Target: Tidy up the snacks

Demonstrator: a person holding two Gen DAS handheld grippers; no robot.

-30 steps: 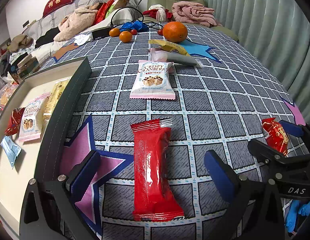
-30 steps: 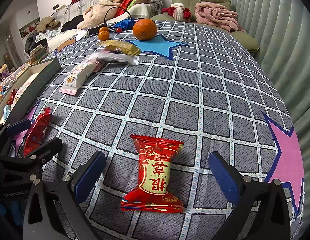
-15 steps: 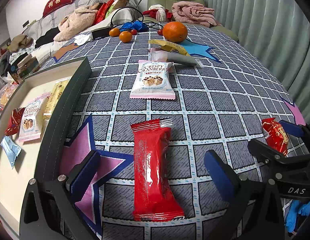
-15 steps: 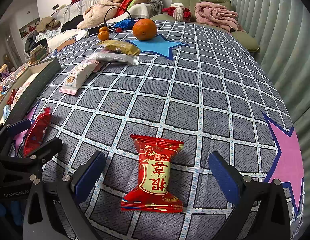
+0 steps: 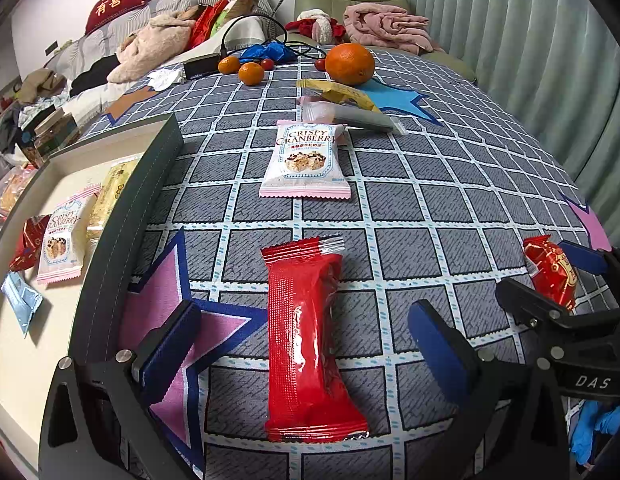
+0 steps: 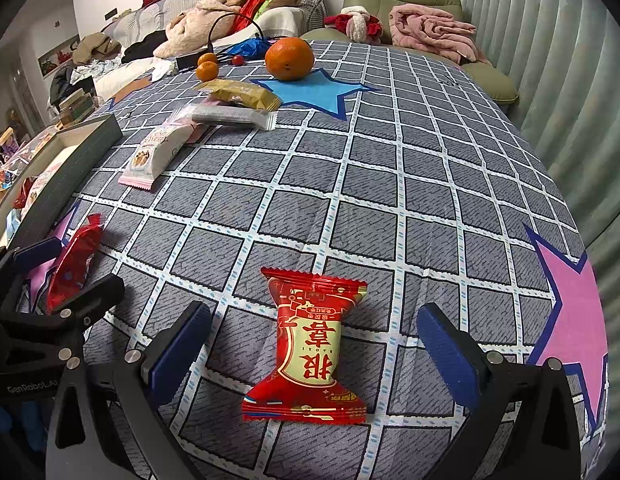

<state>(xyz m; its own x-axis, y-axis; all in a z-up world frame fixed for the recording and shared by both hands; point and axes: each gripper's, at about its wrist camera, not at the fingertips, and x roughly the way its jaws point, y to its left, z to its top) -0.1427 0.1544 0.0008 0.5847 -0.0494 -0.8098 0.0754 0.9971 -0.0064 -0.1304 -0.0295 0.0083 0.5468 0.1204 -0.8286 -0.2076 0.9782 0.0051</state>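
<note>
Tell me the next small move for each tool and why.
Probably close both. The left tool stands open astride the long red snack bar, and the right tool stands open astride the red-and-gold packet; both packs lie flat on the tablecloth, ungripped, with the tray to the left holding sorted snacks.

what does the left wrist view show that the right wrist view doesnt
Only the left wrist view shows the inside of the tray: a cranberry pack, a yellow pack and a pale blue sachet.

Only the right wrist view shows the pink star on the cloth's right side in full.

Both show the long red bar between the open left hand-held gripper, the red pouch between the open right hand-held gripper, and the big orange.
</note>
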